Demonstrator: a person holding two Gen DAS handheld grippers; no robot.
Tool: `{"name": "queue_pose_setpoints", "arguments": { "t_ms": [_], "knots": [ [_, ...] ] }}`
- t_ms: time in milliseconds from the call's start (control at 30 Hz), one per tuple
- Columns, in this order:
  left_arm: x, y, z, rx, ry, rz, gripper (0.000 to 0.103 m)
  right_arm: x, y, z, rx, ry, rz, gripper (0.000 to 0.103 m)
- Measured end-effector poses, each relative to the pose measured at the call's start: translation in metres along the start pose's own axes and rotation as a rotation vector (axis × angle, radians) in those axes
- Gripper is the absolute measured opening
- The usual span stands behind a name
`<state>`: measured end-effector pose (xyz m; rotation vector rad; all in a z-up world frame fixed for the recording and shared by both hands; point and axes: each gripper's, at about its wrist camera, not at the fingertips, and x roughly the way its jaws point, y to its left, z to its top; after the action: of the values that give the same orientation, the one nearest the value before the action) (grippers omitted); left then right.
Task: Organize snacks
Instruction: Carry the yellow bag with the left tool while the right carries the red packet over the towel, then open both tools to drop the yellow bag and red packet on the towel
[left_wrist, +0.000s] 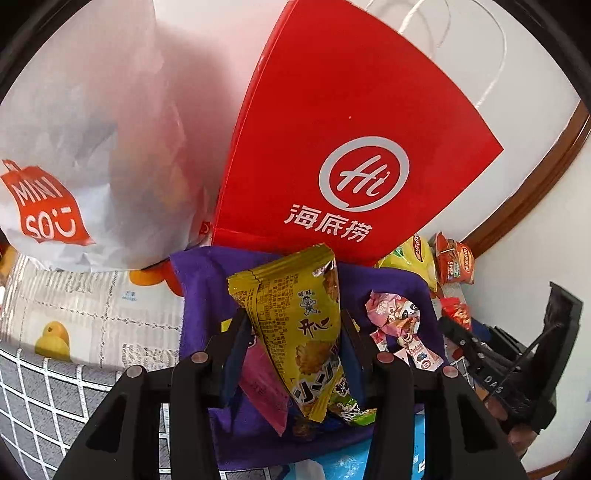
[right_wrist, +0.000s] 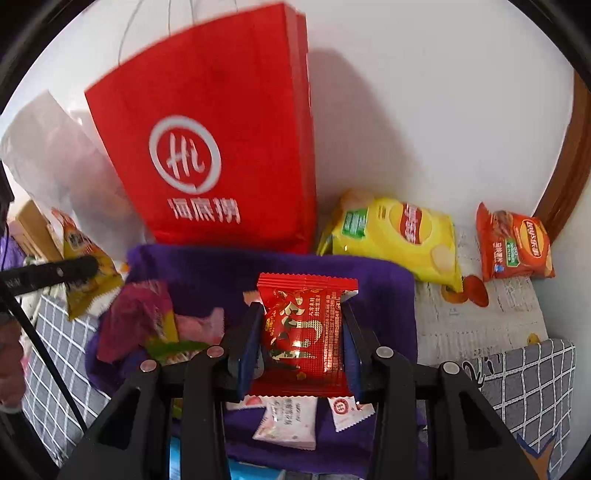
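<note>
Both tilted down, left gripper (left_wrist: 295, 332), right gripper (right_wrist: 301, 332)

The red paper carrier bag with white handles (right_wrist: 221, 147) stands upright against the wall at the back edge of the purple fleece cloth (right_wrist: 207, 266). The white crinkled plastic shopping bag (left_wrist: 92, 147) stands just to its left. To the right of the carrier bag, near the wall, lies the yellow crisp packet (right_wrist: 399, 236), and further right the orange crisp packet (right_wrist: 513, 243). On the cloth lie the pink sweet wrappers (left_wrist: 399, 321) and two small white sachets (right_wrist: 291, 421) at its near edge. Above the cloth, the yellow foil cracker packet (left_wrist: 303, 325) sits between the left gripper (left_wrist: 295, 332) fingers, the red foil snack packet (right_wrist: 306, 332) between the right gripper (right_wrist: 301, 325) fingers.
</note>
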<state>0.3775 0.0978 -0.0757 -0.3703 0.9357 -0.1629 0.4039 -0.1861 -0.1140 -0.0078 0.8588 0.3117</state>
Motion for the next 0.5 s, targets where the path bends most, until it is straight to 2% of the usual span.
{"name": "queue_pose_setpoints", "arguments": {
  "t_ms": [167,500],
  "knots": [
    [0.010,-0.011,-0.004,0.018,0.021,-0.040,0.044,0.013,-0.004,-0.005,-0.008,0.050,0.012,0.040],
    [0.032,-0.025,-0.012,0.054,0.079,-0.031,0.044,0.029,0.006,-0.012,-0.055,0.103,-0.001,0.040]
  ]
}}
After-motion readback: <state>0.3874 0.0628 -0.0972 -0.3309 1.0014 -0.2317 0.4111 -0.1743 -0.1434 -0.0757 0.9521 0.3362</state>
